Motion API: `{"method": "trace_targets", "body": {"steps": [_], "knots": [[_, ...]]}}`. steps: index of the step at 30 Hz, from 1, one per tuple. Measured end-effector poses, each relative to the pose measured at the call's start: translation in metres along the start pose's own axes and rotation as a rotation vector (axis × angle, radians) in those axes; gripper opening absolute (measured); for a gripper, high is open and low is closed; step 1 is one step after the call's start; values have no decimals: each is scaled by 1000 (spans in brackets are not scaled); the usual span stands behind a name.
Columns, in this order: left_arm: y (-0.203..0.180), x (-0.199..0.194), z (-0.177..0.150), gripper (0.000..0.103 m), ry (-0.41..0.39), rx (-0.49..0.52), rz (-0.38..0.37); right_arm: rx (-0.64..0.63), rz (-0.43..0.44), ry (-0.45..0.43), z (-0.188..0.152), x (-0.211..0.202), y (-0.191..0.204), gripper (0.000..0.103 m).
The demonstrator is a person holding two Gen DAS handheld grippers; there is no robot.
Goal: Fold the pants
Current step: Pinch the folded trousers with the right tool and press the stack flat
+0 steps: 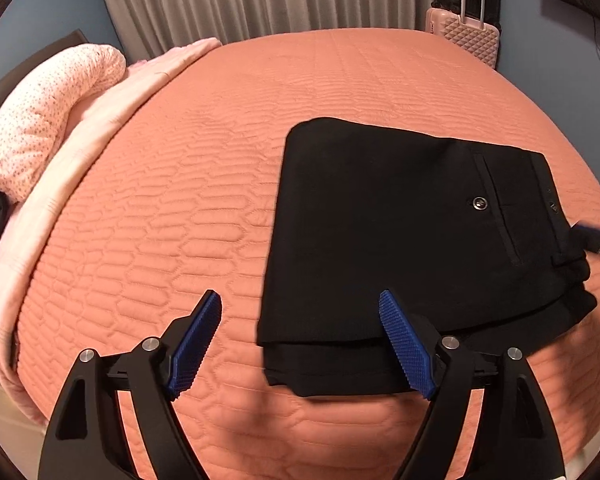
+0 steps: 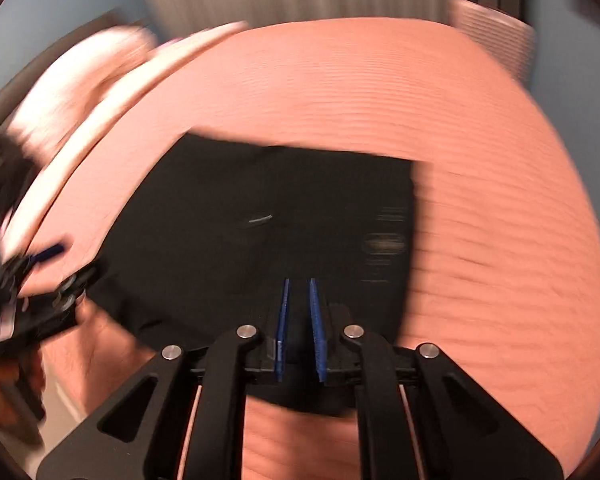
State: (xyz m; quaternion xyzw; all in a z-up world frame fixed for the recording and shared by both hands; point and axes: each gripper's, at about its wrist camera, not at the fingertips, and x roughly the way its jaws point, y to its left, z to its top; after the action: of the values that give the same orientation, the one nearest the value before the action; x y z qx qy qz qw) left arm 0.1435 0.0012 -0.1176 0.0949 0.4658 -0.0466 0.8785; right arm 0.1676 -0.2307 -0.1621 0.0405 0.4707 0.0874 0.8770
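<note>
Nearest the left wrist camera, the left gripper (image 1: 300,344) stands wide apart with nothing between its blue pads; one pad hangs over the bare bedspread (image 1: 188,184), the other over the near left corner of the pants (image 1: 400,240). The right gripper (image 2: 300,332) has its pads drawn almost together, only a thin slit showing, and no cloth is seen caught in it; it hovers over the near edge of the same pants, though blur hides any contact.

Beyond the pads, the black pants lie already folded into a compact stack on the orange bedspread, near its front edge, layered edges toward the cameras, waistband and a buttoned pocket on the right side. The stack runs slightly longer left to right. It sits to the right of the left gripper and straight ahead of the right, so the right hand seems nearer its middle.

Farther off lie a pink blanket (image 1: 112,92), a spotted pillow (image 1: 48,112) and a pink suitcase (image 1: 468,36).

Folding looks nearly finished.
</note>
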Motion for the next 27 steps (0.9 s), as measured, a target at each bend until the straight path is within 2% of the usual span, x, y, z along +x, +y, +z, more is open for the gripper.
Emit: {"method": "trace_targets", "body": {"steps": [1,2,3,5,6,7,8,9,10,12,15,18,19,20,22,24,27], "knots": [[-1,-2,1,79,3,-7,-12,-51,-77,63,-8,19,1,9],[1,-8,3,79,-3,-15,-22,-56,-85,78,-16,25,-7,6],[2,-11,3,79,-12,-15,-20,18,-42,41,-20,18,-18,6],[6,-15,2,79,-34,6,7,102,-51,18,-16,-3,-19,13],[7,-13,0,79,-31,21,36,56,-41,-28,-13,-15,-6,12],[8,-9,-1,79,-18,25,52,-18,-33,-36,-14,-17,7,10],[10,-6,-2,79,-3,21,56,-83,-75,8,-21,-6,11,10],[13,-4,-1,79,12,6,53,-91,-109,65,-27,6,5,9],[15,-6,0,79,15,-6,45,-53,-70,73,-34,10,-6,9],[20,-14,1,79,-5,-21,33,115,5,34,-32,-14,-28,11],[23,-19,0,79,-11,-7,61,129,-61,-45,-34,-60,-29,13],[23,-23,-3,79,0,-16,66,175,-94,-52,-50,-85,-35,14],[22,-27,-3,79,1,-23,68,197,-95,-59,-53,-89,-40,17],[22,-31,-5,80,0,-35,67,241,-85,-74,-60,-98,-44,26],[24,-39,-9,87,-1,-75,33,283,-96,-97,-66,-106,-70,85],[24,-46,-13,87,1,-100,1,295,-137,-135,-72,-112,-64,87],[23,-56,-13,87,-18,-99,-6,221,-72,-163,-57,-109,-36,87]]}}
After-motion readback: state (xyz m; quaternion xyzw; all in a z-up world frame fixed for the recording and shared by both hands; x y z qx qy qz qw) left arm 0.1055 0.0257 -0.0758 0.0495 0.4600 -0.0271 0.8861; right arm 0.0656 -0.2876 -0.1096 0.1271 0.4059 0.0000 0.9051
